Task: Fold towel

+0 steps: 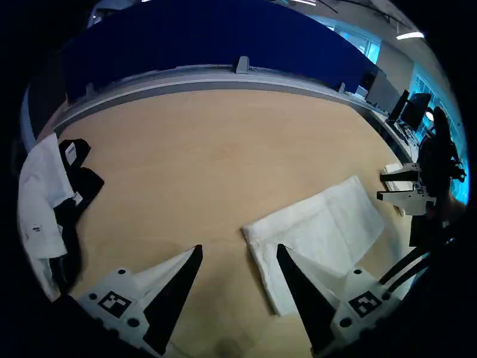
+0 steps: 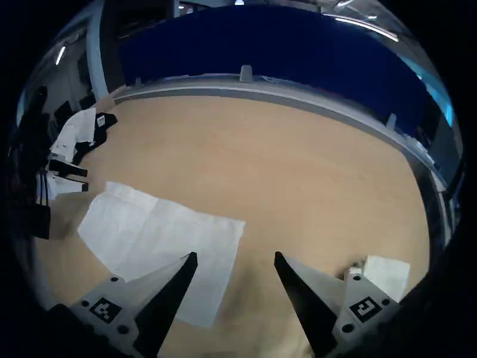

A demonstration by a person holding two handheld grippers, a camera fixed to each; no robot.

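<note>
Left gripper [image 1: 239, 247] hangs with jaws spread wide, gripping nothing; right gripper [image 2: 235, 255] likewise gapes wide and empty.

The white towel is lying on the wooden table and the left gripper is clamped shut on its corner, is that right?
No. The white towel does lie on the wooden table, but the left gripper is open, its fingers spread apart and clamping nothing; the left gripper view shows this.

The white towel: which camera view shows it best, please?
The right gripper view: the white towel lies flat on the table, almost its whole outline visible. The left gripper view shows it foreshortened, and a finger of the left hand-held gripper covers part of its near end.
</note>
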